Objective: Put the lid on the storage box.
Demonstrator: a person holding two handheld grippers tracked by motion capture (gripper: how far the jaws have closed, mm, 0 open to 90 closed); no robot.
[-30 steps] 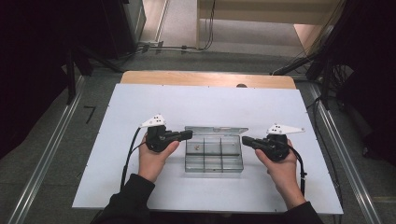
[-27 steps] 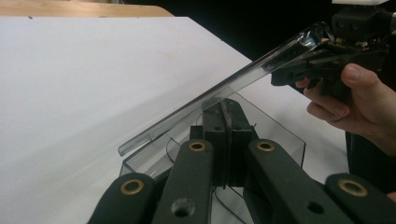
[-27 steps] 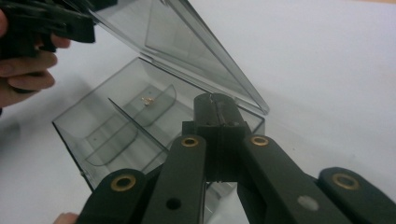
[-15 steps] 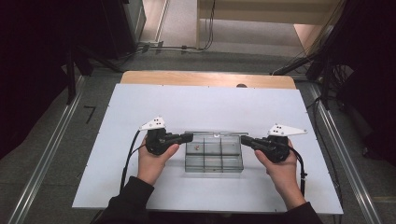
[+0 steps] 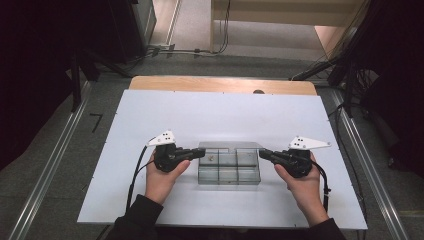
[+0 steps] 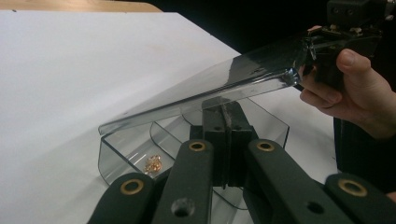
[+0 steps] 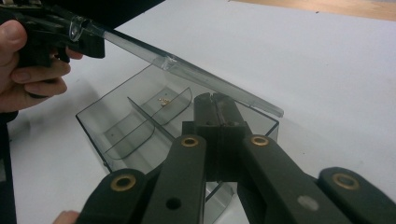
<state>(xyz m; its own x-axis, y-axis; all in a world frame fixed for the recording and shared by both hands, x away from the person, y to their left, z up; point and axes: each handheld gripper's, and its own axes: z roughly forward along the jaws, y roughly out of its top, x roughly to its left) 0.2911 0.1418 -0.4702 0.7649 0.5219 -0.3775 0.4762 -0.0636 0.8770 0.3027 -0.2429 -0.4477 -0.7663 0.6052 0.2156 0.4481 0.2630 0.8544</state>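
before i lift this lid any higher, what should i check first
1. Left gripper clamped on its end of the lid: ok.
2. Right gripper clamped on the other end: ok.
3. Clear compartment box resting flat on the white table: ok.
4. Small gold piece lying inside its compartment, away from the lid: ok.
5. Lid hinged to the box or free of it: cannot tell.
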